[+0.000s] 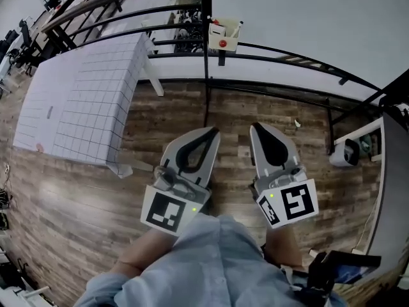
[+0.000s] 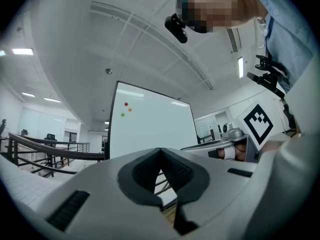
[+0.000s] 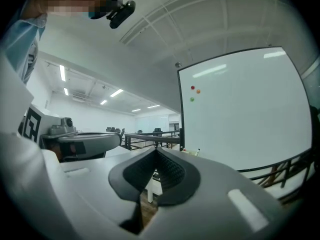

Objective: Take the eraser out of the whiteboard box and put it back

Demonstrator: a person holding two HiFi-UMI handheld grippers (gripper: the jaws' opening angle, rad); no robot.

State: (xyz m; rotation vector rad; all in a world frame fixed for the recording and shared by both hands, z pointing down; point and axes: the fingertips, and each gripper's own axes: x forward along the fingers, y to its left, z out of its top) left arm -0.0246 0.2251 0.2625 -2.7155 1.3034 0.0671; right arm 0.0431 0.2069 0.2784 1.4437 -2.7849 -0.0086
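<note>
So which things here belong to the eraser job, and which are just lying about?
Job: whiteboard box at the edge of the whiteboard; eraser not clearly made out; left gripper and right gripper, both shut, empty.
Lying about: table with grid cloth; railing.

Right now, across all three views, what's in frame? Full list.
whiteboard: one, white, upright ahead of both grippers
magnets: three, red, orange and green, upper left of the board
whiteboard box: one, white with a red part showing, at the board's lower edge
table: one, white with grid lines, left of the board
railing: one, dark, behind the table
floor: brown wood planks, underfoot
left gripper: one, grey, jaws shut and empty, pointing at the board
right gripper: one, grey, jaws shut and empty, beside the left
sleeve: light blue, bottom of the head view
</note>
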